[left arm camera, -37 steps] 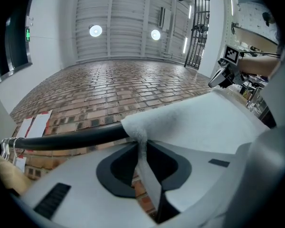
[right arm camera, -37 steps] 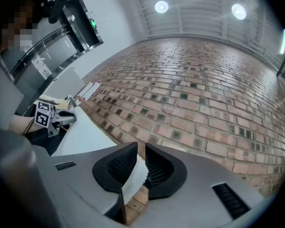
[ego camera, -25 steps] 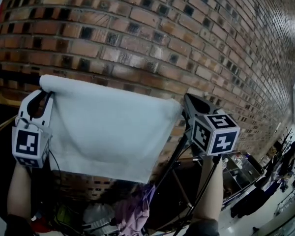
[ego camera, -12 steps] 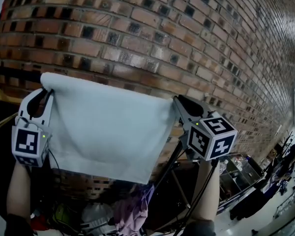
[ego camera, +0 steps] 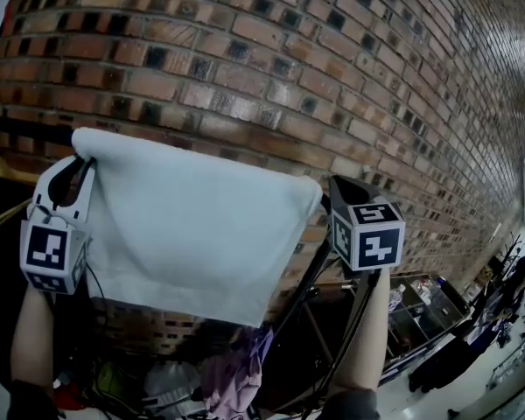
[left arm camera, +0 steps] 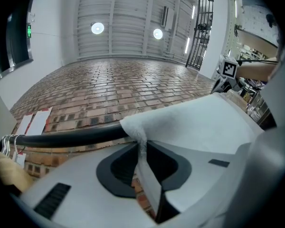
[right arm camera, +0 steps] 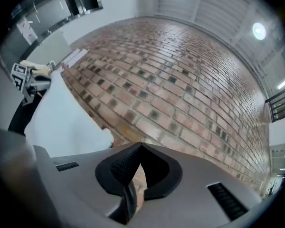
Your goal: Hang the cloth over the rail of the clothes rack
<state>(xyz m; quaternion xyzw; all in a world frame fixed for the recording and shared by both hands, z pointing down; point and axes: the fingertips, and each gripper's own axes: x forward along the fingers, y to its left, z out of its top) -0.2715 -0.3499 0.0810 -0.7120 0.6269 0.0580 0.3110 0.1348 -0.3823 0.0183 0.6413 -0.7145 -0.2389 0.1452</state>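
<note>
A white cloth (ego camera: 192, 226) hangs spread in front of the brick wall, its top edge folded over the black rail (ego camera: 26, 129). My left gripper (ego camera: 74, 160) is shut on the cloth's top-left corner. In the left gripper view the cloth (left arm camera: 204, 122) is pinched between the jaws (left arm camera: 142, 148), right below the rail (left arm camera: 71, 137). My right gripper (ego camera: 332, 182) is just right of the cloth's top-right corner, apart from it. In the right gripper view its jaws (right arm camera: 140, 146) are shut with nothing in them, and the cloth (right arm camera: 61, 122) lies off to the left.
The brick wall (ego camera: 332, 59) stands close behind the rail. Dark rack legs (ego camera: 319, 304), a purple garment (ego camera: 245, 366) and a pale bag (ego camera: 171, 383) are below the cloth. Wire hangers (left arm camera: 4, 144) sit on the rail's left end. A person (ego camera: 516, 283) is far off at the lower right.
The right gripper was at the cloth's right corner half a second ago and has drawn back to the right, its cube turned. The cloth and the left gripper have stayed in place.
</note>
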